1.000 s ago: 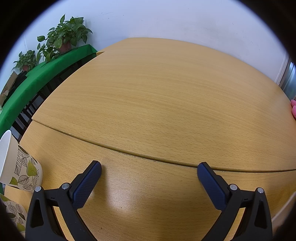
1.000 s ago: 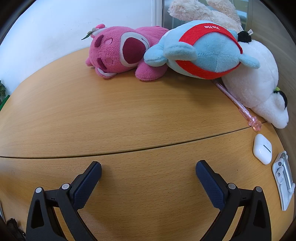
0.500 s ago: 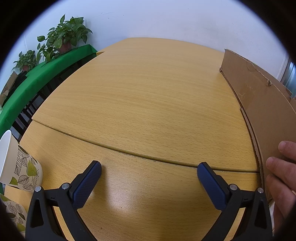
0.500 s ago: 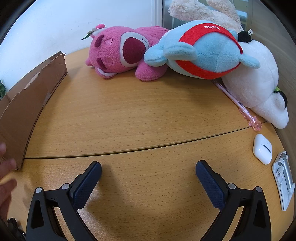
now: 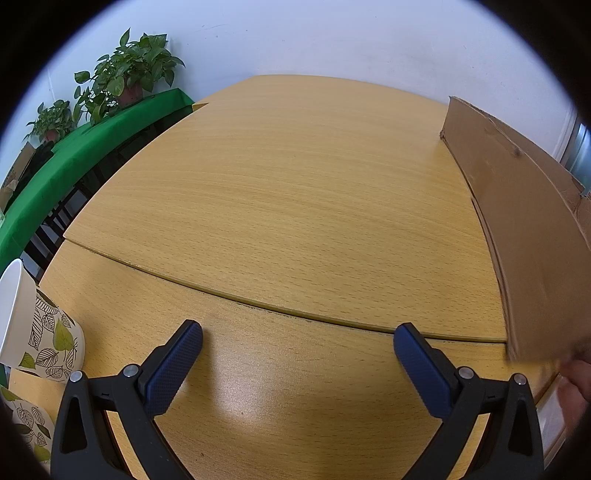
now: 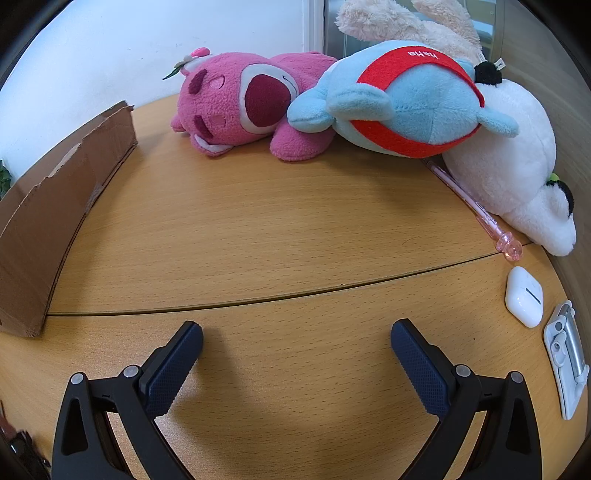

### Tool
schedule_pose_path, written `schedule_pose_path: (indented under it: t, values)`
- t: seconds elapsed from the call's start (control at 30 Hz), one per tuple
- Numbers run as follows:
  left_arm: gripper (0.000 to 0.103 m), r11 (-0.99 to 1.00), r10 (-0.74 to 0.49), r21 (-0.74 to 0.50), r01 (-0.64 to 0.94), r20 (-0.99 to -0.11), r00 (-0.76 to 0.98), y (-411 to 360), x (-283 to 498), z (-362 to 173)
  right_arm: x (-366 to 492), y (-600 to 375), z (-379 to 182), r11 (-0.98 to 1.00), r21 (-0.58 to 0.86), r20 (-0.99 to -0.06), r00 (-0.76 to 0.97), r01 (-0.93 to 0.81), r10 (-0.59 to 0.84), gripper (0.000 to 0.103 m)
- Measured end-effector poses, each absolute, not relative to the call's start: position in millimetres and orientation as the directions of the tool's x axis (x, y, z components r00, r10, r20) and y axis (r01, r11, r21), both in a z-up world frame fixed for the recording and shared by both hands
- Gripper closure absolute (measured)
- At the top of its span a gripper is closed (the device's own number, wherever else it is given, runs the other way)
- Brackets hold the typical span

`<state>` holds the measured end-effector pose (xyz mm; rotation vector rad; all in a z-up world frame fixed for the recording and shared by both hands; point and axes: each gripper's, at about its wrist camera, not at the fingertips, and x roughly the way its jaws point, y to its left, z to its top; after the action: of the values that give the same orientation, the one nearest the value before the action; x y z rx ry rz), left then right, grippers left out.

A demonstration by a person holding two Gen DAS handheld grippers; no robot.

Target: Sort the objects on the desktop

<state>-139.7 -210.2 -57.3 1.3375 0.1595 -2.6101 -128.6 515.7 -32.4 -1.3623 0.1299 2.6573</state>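
- Cardboard box is the landmark both views share: it stands on the wooden table, at the right edge of the left wrist view and at the left edge of the right wrist view.
- Left gripper hangs over the table to the left of the box, its blue-padded fingers spread wide with nothing between them.
- Right gripper sits to the right of the box, likewise wide open and empty above bare wood.
- Only the left wrist view shows a leaf-print paper cup lying far to the left of the box, potted plants on a green-covered bench beyond it, and a blurred hand at the box's near corner.
- Only the right wrist view shows the items to sort, all to the right of the box: a pink plush bear, a blue and red plush leaning on it, a white plush, and a cream plush behind them.
- Farther right of the box lie a pink pen beside the white plush, a white earbud case, and a white and grey clip.
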Motion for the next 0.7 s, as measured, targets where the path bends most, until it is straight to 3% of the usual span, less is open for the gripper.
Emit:
schedule_pose_path:
  t: [0.7]
  values:
    - [0.0, -0.973, -0.132, -0.003, 0.23, -0.812, -0.569, -210.5, -139.9, -57.7, -129.2, 516.1, -33.5, -0.984, 0.008, -0.812, -0.575, -0.176, 0.096, 0.0]
